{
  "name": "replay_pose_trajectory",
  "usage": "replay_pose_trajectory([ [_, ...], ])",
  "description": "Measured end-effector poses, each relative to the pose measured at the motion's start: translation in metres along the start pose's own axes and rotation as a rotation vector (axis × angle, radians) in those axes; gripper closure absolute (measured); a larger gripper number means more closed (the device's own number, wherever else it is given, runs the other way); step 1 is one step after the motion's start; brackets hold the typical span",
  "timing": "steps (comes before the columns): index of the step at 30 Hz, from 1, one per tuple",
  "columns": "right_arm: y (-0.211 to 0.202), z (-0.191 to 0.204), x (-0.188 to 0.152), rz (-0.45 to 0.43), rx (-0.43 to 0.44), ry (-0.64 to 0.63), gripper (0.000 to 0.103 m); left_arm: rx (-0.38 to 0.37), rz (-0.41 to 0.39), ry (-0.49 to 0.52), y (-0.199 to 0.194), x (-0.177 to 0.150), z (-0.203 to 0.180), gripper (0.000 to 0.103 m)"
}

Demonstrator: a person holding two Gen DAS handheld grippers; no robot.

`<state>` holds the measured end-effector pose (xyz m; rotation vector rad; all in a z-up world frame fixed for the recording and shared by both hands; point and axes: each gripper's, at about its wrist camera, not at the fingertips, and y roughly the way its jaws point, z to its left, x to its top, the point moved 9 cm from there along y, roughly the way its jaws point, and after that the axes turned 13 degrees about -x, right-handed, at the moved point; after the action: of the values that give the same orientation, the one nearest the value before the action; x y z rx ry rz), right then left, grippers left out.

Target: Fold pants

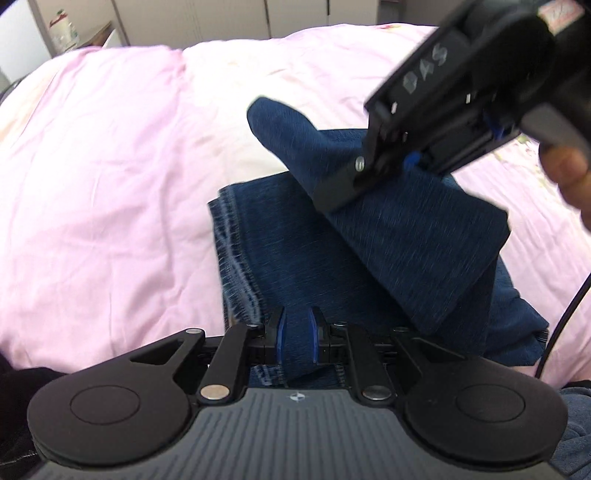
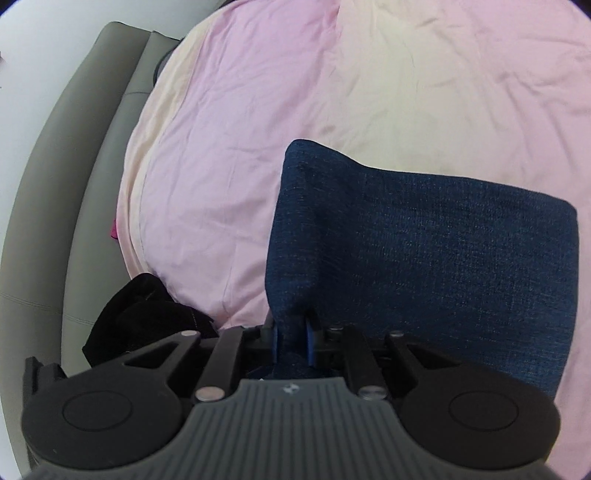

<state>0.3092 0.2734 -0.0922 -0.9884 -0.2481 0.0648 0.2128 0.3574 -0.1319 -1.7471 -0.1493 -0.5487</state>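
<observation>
Dark blue denim pants (image 1: 406, 229) lie partly folded on a pink bedsheet (image 1: 110, 166). My left gripper (image 1: 296, 338) is shut on a fold of the denim at the near edge. My right gripper (image 1: 364, 177) enters the left wrist view from the upper right, shut on a lifted flap of the pants held above the lower layer. In the right wrist view my right gripper (image 2: 291, 341) pinches the denim (image 2: 424, 240), which hangs as a broad panel over the bed (image 2: 258, 129).
A grey padded headboard or sofa edge (image 2: 74, 184) runs along the left. A black garment (image 2: 147, 314) lies at the bed's edge. Cabinets (image 1: 207, 18) and a side table with bottles (image 1: 64, 31) stand behind the bed. A black cable (image 1: 561, 321) hangs at right.
</observation>
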Motion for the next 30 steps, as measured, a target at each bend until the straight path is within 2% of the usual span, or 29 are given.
replay_pose_trajectory([
  [7, 0.049, 0.003, 0.001, 0.063, -0.047, 0.002, 0.092, -0.016, 0.013, -0.057, 0.003, -0.009, 0.019, 0.085],
  [9, 0.064, 0.007, 0.000, 0.079, -0.062, -0.017, 0.086, -0.018, 0.013, -0.076, 0.000, -0.010, 0.020, 0.085],
  [11, 0.072, 0.006, -0.001, 0.093, -0.054, 0.003, 0.076, -0.027, 0.008, -0.082, -0.006, -0.009, 0.019, 0.085],
  [12, 0.072, 0.005, -0.001, 0.097, -0.040, 0.013, 0.074, -0.029, 0.001, -0.081, -0.011, -0.009, 0.018, 0.084],
  [18, 0.038, 0.005, -0.006, 0.067, 0.048, 0.007, 0.069, -0.090, -0.096, -0.169, -0.051, -0.005, 0.014, 0.069],
  [20, 0.021, 0.000, -0.009, 0.038, 0.055, -0.003, 0.068, -0.129, -0.142, -0.209, -0.067, -0.003, 0.010, 0.055],
  [23, -0.007, -0.020, -0.016, -0.041, 0.005, -0.054, 0.068, -0.165, -0.185, -0.266, -0.079, -0.001, 0.003, 0.042],
  [26, -0.026, -0.051, -0.029, -0.082, -0.053, -0.081, 0.067, -0.145, -0.192, -0.328, -0.070, -0.003, 0.004, 0.038],
  [30, -0.043, -0.094, -0.062, -0.117, -0.119, -0.126, 0.067, -0.203, -0.207, -0.511, -0.039, -0.015, 0.016, 0.038],
])
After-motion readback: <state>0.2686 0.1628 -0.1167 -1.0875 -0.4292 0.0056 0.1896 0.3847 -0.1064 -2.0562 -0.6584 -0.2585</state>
